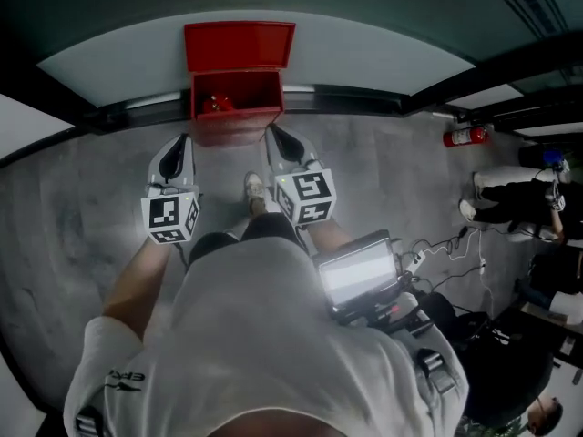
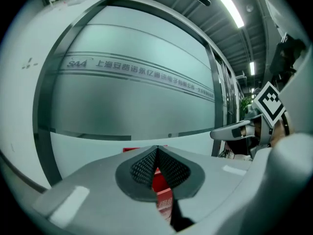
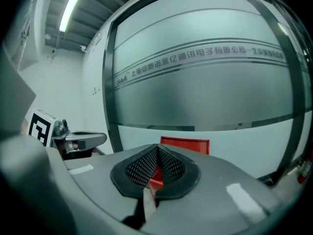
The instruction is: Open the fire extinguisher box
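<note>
Box (image 1: 235, 107), red, for a fire extinguisher: stands on the floor (image 1: 82, 217) at its far edge, against the wall. Its lid (image 1: 239, 45) is raised upright and leans back on the wall, so the inside is open from above. Something red lies in the left inner corner; what it is cannot be told.

Left gripper (image 1: 182, 140): held level above the floor, near the box's front left corner, not touching it. Jaws pressed together, nothing between them.

Right gripper (image 1: 274, 133): held alongside, near the box's front right corner, apart from it. Jaws likewise together, empty.

Shoe (image 1: 254, 187): light-coloured, on the floor between the two grippers.

Wall panel (image 2: 132, 97): frosted glass in a dark frame, one band of print across it, directly behind the box.

Fire extinguisher (image 1: 466, 136): red, lying at the floor's far right edge by the wall, well apart from the box.

Laptop (image 1: 358, 274): open, screen lit, at the person's right side.

Cables (image 1: 446, 244): loose on the floor, right of the laptop.

Second person (image 1: 515, 198): at the floor's right edge, in white trousers.
</note>
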The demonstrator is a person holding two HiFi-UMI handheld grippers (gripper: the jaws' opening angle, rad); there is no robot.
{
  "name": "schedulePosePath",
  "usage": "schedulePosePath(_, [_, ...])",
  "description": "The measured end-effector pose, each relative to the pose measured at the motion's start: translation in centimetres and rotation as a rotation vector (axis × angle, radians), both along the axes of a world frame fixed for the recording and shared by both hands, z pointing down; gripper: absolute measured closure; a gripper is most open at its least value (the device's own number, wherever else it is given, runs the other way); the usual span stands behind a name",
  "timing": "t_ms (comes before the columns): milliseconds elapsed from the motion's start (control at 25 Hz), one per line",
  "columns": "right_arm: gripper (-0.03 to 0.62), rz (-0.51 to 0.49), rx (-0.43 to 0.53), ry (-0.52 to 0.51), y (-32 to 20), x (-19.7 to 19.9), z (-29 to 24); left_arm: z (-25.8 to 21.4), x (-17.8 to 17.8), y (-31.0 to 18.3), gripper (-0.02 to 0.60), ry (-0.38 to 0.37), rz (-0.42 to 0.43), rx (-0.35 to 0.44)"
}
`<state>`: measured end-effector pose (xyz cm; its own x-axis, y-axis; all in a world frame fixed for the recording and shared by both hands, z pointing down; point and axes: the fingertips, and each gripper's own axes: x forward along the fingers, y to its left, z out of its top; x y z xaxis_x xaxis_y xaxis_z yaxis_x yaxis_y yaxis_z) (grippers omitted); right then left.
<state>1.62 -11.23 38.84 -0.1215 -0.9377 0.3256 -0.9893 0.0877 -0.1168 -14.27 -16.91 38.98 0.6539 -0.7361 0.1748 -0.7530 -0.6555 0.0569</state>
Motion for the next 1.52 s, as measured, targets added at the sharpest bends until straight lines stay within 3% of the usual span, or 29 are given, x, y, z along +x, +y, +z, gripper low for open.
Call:
schedulePosePath(200, [0.582,-0.027,-0.028,-0.026,4.8,-1.7,1.0,0.1,-0.7,3.9,0.578,0.05,0.025,-0.034])
schedulePosePath(400, [0.582,-0.031,-0.042,-0.061,7.1,-0.6,-0.5,-2.0,1.0,5.5,0.578,0.071,0.04,-0.053])
schedulePosePath(760, [0.582,-0.064,-0.063,-0.089,13.1,-1.5,0.2,-3.4,0.4,10.6,0.578,0.099,0.046,-0.025])
schedulePosePath(1040, [0.582,-0.075,-0.048,-0.102,14.9,-2.0,0.2,-3.0,1.0,13.2,0.578,0.081,0.076,-0.027])
schedulePosePath(1520, [0.582,-0.054,-0.041,-0.113,14.9,-1.2,0.3,-2.6,2.1,13.0,0.578,0.079,0.093,-0.024])
